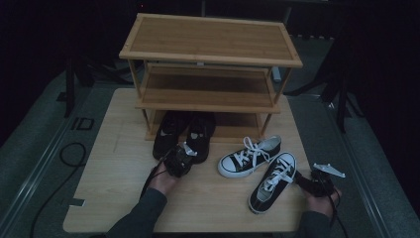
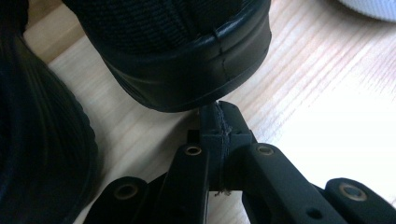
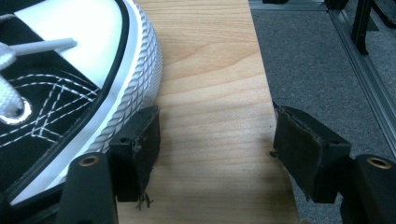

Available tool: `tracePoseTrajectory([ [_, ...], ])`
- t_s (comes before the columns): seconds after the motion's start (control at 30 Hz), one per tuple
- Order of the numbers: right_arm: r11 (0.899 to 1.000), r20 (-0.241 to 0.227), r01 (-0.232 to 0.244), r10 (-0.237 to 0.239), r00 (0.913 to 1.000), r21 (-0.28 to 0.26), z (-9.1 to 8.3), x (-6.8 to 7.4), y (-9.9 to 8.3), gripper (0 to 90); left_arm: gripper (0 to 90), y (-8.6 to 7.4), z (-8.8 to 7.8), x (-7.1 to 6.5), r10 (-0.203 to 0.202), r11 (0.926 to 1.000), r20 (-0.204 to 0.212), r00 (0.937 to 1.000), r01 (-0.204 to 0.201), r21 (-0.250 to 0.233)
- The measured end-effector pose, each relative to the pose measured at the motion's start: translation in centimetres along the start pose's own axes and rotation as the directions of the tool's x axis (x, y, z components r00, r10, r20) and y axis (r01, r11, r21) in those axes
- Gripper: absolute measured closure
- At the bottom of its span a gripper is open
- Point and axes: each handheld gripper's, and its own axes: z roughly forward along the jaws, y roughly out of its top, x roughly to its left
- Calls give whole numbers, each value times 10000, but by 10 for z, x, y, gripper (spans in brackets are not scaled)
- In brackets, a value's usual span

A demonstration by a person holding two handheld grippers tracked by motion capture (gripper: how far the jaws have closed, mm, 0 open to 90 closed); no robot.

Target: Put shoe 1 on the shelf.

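Left hand-held gripper clenched empty, nudging the black shoe: light, stiff-heeled (grip its collar). Right hand-held gripper released.

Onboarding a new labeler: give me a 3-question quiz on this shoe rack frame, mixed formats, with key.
1. True or false: the left claw is shut, its tip at the heel of a black shoe.
2. Multiple choice: the black-and-white sneaker nearest the right claw lies
A) on the rack's top shelf
B) on the wooden board
C) on the grey floor
3. Fill in: the right claw's jaws stand ____, with bare board between them.

Key: 1 true; 2 B; 3 open
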Motion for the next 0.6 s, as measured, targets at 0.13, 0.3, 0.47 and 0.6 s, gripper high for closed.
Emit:
tracePoseTrajectory([
  [0.13, 10000, -3, 1, -1, 10000, 1, 0, 0, 0, 313, 893, 5, 1, 1, 19, 10000, -206, 9998, -18, 19],
  [0.3, 10000, -4, 2, -2, 10000, -1, 0, 0, 0, 313, 893, 14, 4, 5, -180, 9998, -225, 9996, 179, -86],
  [0.47, 10000, -4, 3, -3, 10000, 1, 0, 0, 0, 313, 893, 25, 11, 6, -156, 9999, -377, 9992, 154, -53],
  [0.6, 10000, -7, 10, -10, 10000, 1, 0, 0, 0, 313, 893, 33, 17, 6, -176, 9998, -444, 9989, 175, -19],
])
